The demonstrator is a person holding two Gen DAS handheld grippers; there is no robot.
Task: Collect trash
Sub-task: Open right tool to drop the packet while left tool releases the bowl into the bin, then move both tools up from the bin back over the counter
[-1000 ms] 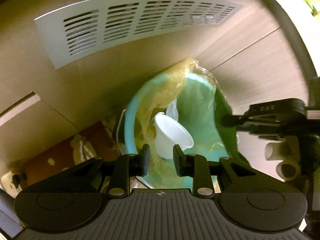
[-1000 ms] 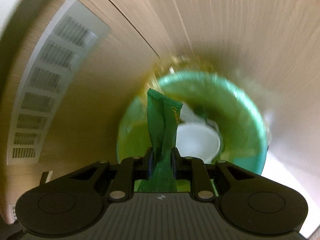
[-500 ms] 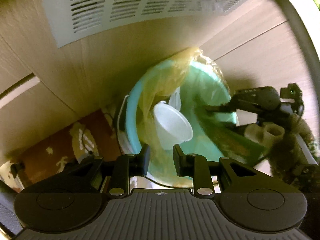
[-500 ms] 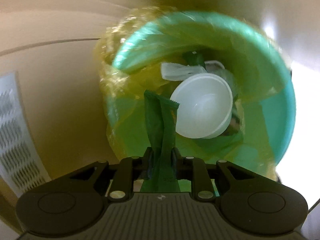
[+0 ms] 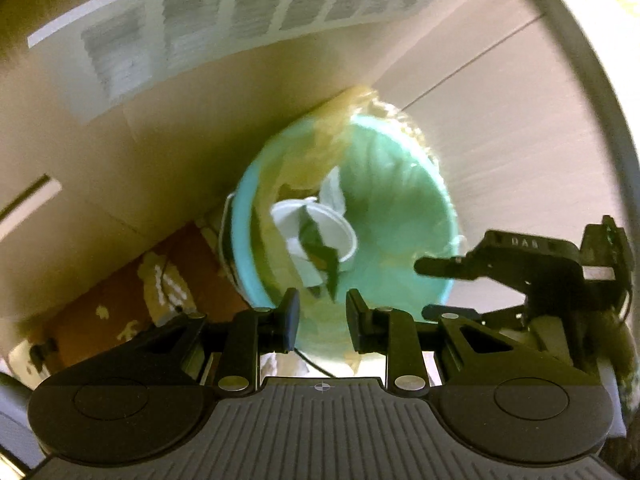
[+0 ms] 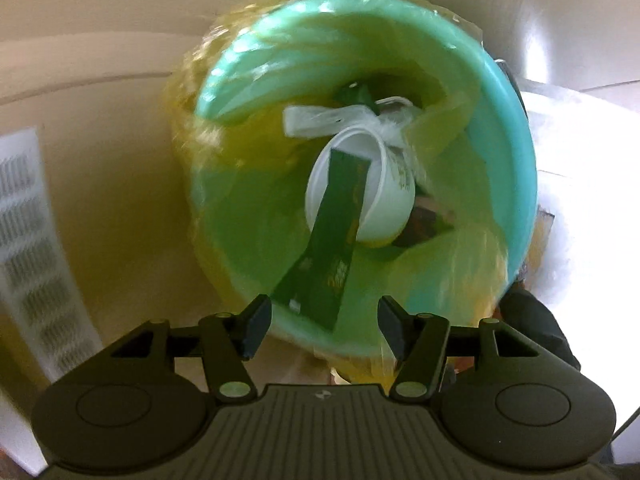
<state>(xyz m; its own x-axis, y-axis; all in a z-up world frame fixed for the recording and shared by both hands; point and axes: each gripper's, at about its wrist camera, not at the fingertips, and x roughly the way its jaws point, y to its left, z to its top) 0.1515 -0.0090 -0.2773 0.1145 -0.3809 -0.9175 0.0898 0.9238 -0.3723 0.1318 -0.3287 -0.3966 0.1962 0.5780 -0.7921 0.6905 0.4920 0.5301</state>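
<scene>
Over the round turquoise plastic bin (image 6: pixel 516 168) with its yellow film liner (image 6: pixel 188 148), right gripper (image 6: pixel 324 322) poised with jaws just spread apart, nothing pressed between the pads. Dark green foil sachet (image 6: pixel 336 240) free of the fingers (image 6: pixel 256 326), slanting down inside the bin, upper end resting in the mouth of a white paper cup (image 6: pixel 384 192) lying on its side among a knotted clear plastic scrap (image 6: pixel 320 120) and other wrappers. Judged as the drop step: held straight above the opening so the sachet lands within the liner rather than on the rim. Seen from the left wrist, the same sachet (image 5: pixel 320 248) draped across the cup (image 5: pixel 316 232), right gripper (image 5: pixel 436 288) reaching in over the bin's edge. Left gripper (image 5: pixel 320 314) parked at the near rim, jaws part open and empty, kept aside, likely to leave the opening free. Pale wood-grain panels (image 5: pixel 500 152) and a white slotted vent (image 5: pixel 224 28) close behind the bin, so little room at the back.
</scene>
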